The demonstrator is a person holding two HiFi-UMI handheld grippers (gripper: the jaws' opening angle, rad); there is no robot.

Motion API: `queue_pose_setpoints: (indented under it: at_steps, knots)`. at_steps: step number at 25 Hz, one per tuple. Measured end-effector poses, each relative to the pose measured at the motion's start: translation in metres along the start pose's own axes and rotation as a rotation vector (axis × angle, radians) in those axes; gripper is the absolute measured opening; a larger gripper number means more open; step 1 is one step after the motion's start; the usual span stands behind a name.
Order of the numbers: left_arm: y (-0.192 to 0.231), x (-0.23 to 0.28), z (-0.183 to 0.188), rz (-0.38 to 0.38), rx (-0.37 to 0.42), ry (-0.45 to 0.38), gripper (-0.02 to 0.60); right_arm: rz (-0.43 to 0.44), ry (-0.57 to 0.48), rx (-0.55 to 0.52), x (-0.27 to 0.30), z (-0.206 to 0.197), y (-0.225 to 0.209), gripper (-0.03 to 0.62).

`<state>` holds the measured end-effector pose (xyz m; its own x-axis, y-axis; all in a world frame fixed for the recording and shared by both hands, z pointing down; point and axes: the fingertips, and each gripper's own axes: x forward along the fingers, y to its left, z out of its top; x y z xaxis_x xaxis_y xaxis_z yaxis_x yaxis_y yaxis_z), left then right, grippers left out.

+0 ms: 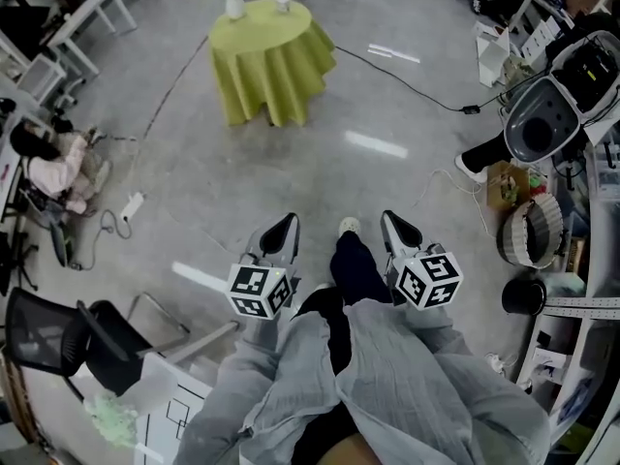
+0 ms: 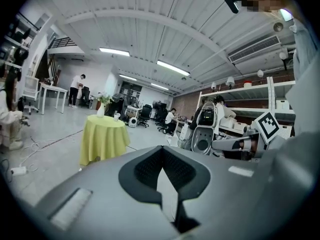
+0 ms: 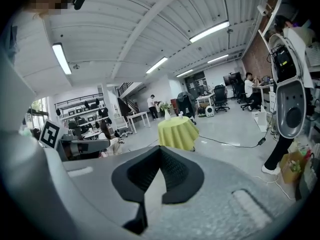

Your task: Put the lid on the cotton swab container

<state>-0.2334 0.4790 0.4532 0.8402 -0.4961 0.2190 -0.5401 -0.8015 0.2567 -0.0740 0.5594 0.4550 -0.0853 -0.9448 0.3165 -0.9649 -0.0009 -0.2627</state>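
Two closed grippers (image 1: 287,225) (image 1: 392,221), table (image 1: 263,39) items indistinct

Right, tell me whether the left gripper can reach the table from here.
Probably not: left gripper sits by the person's legs, table stands far across the floor. Nothing blocks it, just distance.

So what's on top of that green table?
A white vase holding greenery and a small white container stand on the table. Its cloth hides the legs beneath.
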Motion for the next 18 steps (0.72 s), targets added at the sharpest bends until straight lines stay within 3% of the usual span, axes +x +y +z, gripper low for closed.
queue_pose_setpoints:
  at_steps: [8,18]
  knots:
    - [0.009,0.022,0.009,-0.002,0.008,0.008,0.018,-0.002,-0.001,-0.004,0.017,0.012,-0.013,0.001]
    - [0.034,0.08,0.034,0.016,0.037,0.01,0.018,-0.011,0.001,0.0,0.066,0.038,-0.061,0.002]
